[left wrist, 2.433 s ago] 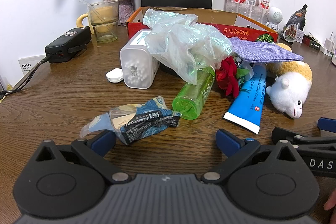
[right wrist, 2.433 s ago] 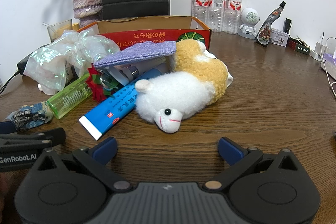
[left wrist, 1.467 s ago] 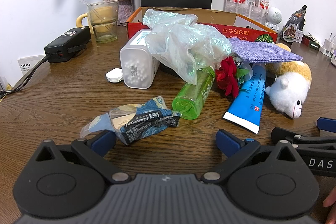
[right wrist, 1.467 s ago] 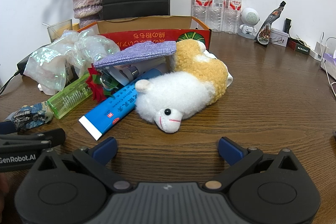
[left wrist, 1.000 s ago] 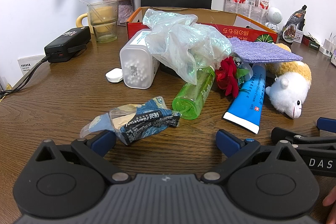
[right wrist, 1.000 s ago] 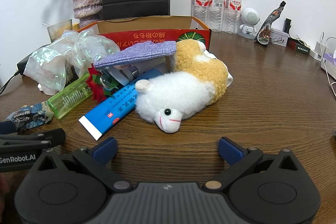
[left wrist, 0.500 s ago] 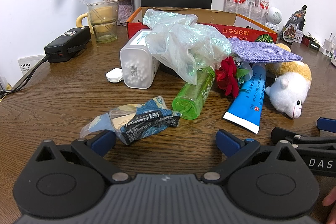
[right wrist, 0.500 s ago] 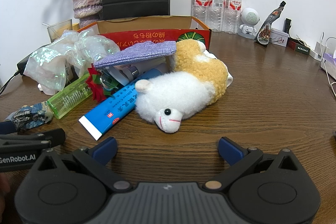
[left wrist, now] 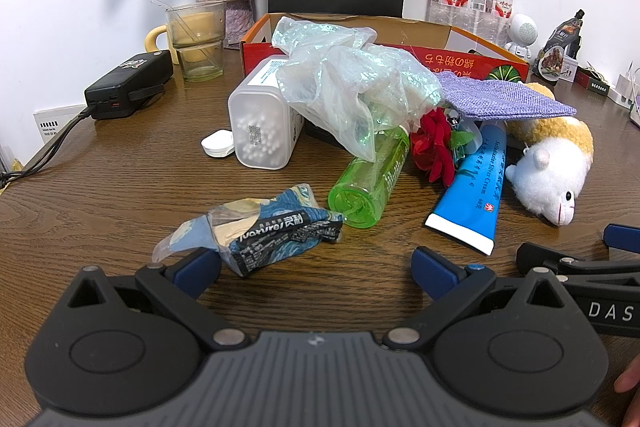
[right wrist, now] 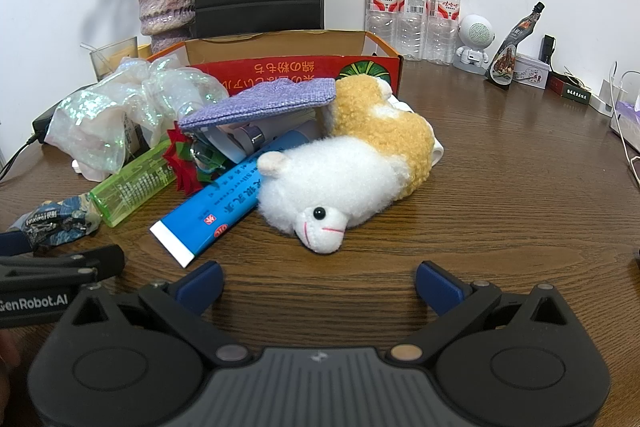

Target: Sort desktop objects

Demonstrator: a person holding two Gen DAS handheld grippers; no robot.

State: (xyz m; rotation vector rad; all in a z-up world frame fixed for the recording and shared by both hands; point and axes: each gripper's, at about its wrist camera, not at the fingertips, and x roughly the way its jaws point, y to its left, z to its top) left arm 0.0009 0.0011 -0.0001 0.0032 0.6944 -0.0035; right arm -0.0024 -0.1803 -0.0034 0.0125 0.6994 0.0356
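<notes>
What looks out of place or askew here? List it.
The green bottle lies on its side, its top under a crumpled plastic bag. The plush sheep is toppled over beside the blue tube. A crumpled wrapper lies loose on the table.

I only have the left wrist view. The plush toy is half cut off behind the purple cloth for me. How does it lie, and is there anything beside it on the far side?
Observer: The plush toy lies on its side, face toward the right gripper, whose jaws are open and empty.
Operator: Anything on its far side?
Observer: Something white pokes out behind its back; I cannot tell what it is.
Operator: And the purple cloth?
Observer: The purple cloth sits like a roof over a pale tube, and its edge meets the toy's yellow back.
Operator: Is the table right of the toy free?
Observer: Only bare table shows there, until a white cable at the edge.
</notes>
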